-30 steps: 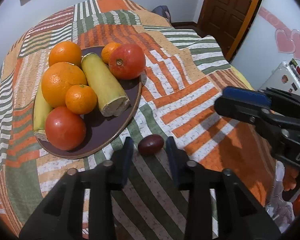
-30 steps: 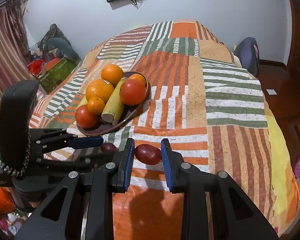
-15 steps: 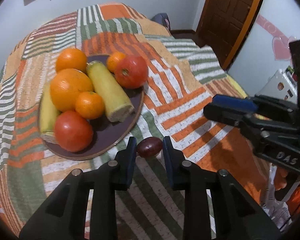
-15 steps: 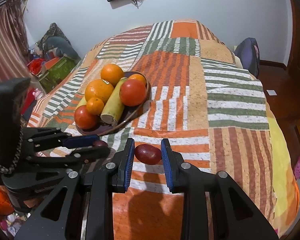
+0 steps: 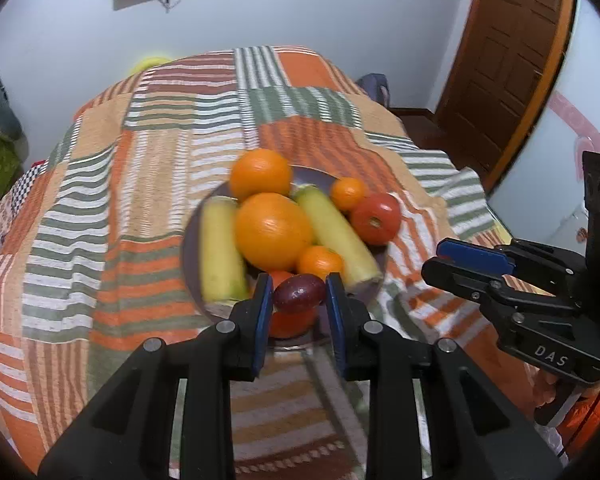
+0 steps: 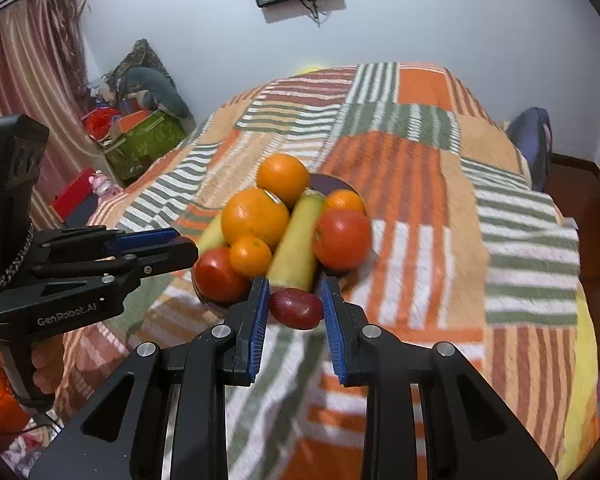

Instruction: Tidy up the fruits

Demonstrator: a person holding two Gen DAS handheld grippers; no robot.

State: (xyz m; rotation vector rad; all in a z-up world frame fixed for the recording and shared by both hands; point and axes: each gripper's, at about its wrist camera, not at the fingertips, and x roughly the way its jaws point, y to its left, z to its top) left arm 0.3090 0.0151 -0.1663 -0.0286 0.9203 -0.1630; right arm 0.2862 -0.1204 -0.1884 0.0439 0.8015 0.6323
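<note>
Two hand-held grippers each pinch one dark red plum above a patchwork striped bedspread (image 5: pixel 100 208). The left gripper (image 5: pixel 299 300) has its blue-padded fingers (image 5: pixel 263 312) pressed against a purple-red plum (image 5: pixel 299 298), held between the tips just in front of the near rim of a dark brown plate (image 5: pixel 320 178). The right gripper (image 6: pixel 294 306) clamps a second plum (image 6: pixel 296 308) the same way, its fingers (image 6: pixel 258 316) closed on both sides of the fruit, with the plate's (image 6: pixel 328 182) near edge just beyond the tips.

Past the fingers, the plate carries a heap of produce: two large oranges (image 5: pixel 274 230), two small tangerines (image 5: pixel 320 262), two red tomatoes (image 5: pixel 376 218) and two long pale yellow-green pieces (image 5: pixel 336 232), cut at the ends. One tomato sits right behind the left gripper's plum, partly hidden by it. From the left wrist, the right gripper appears off to the right of the fingers; from the right wrist, the left gripper appears to the left.
</note>
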